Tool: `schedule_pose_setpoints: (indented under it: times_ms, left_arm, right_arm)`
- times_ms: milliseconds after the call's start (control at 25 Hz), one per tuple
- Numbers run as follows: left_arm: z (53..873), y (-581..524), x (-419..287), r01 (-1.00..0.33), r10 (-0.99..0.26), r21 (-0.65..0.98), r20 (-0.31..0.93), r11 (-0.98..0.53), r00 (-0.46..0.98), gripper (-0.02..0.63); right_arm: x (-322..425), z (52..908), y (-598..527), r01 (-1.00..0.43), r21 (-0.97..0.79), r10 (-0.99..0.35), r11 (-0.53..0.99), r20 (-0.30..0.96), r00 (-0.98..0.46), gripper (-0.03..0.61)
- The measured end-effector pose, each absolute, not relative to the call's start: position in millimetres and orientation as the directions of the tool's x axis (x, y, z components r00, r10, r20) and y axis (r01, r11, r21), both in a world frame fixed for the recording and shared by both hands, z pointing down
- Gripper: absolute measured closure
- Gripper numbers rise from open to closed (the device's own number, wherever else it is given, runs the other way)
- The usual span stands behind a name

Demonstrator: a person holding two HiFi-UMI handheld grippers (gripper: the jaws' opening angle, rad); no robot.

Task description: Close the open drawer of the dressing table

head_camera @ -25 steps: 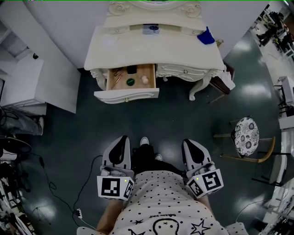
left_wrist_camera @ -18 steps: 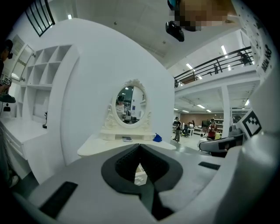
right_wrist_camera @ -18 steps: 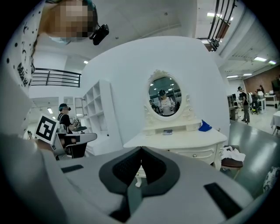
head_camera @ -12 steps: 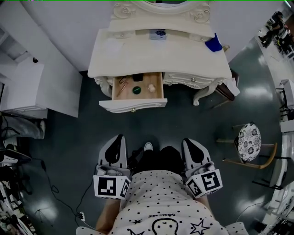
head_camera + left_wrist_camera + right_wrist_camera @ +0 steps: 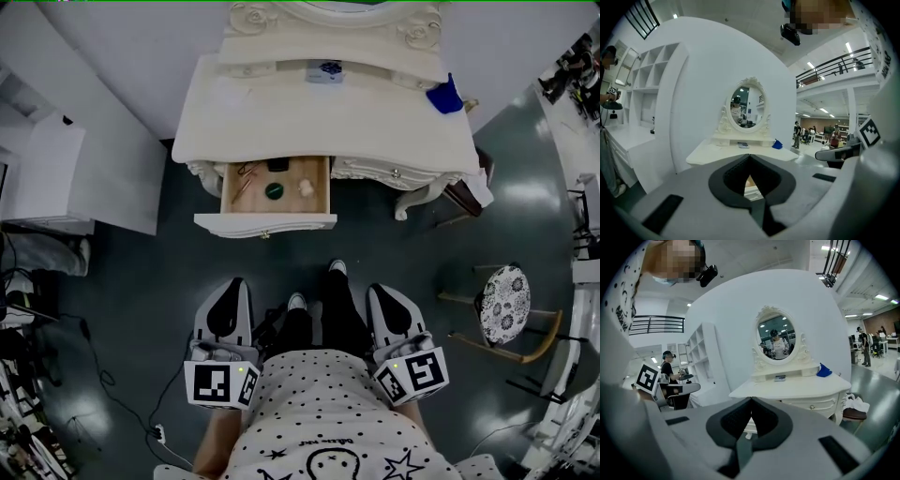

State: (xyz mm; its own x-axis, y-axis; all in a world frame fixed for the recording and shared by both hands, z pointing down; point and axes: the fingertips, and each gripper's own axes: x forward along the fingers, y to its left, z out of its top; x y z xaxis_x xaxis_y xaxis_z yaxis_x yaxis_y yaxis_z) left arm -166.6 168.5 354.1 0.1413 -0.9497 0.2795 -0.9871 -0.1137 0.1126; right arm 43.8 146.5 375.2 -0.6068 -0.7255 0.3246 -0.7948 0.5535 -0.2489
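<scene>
Both grippers have their jaws pressed together tip to tip, with nothing between the pads. The grey left gripper (image 5: 233,284) (image 5: 749,157) and the grey right gripper (image 5: 379,290) (image 5: 751,400) are held low at the person's sides and point toward the furniture.

In the head view the open white-fronted, wood-lined drawer (image 5: 265,223) lies at twelve o'clock from the left gripper and at about eleven o'clock from the right gripper. It is well apart from both, with dark floor (image 5: 394,253) between. It stands pulled out of the left side of the cream carved dressing table (image 5: 328,117).

Inside the drawer:
- a round dark-green thing (image 5: 274,191) lies near the middle;
- a small pale lump (image 5: 305,187) lies at its three o'clock;
- a small black item (image 5: 277,165) lies at its twelve o'clock, by the back wall;
- thin brownish sticks (image 5: 242,178) lie at its nine o'clock.

The right-hand drawer front with a knob (image 5: 396,172) sits flush with the table. On the tabletop, a blue cloth-like object (image 5: 445,97) rests at two o'clock from the open drawer. A small pale box with a blue mark (image 5: 324,71) sits at twelve o'clock, below the oval mirror (image 5: 776,338). A round stool with a patterned seat (image 5: 503,305) stands at three o'clock from the right gripper.
</scene>
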Motion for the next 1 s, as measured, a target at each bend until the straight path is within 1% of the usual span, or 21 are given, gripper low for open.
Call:
schedule_pose_setpoints:
  times_ms: [200, 440, 680, 1000]
  left_arm:
    - [356, 128, -158, -0.993, -0.955, 0.116, 0.288, -0.039, 0.071, 0.601]
    - [349, 80, -140, -0.993, -0.965, 0.117, 0.262, 0.012, 0.019, 0.601]
    - [347, 48, -139, -0.994, -0.968, 0.086, 0.248, 0.069, -0.046, 0.601]
    - [351, 36, -147, -0.985, -0.956, 0.058, 0.256, 0.164, -0.144, 0.601]
  right_arm:
    - [64, 376, 92, -0.776, -0.249, -0.701, 0.58, 0.334, -0.631, 0.569]
    - [85, 378, 33, -0.75, -0.253, -0.666, 0.611, 0.347, -0.66, 0.569]
    - [96, 383, -1, -0.719, -0.267, -0.629, 0.641, 0.354, -0.692, 0.569]
    - [119, 387, -29, -0.716, -0.257, -0.625, 0.649, 0.355, -0.695, 0.569]
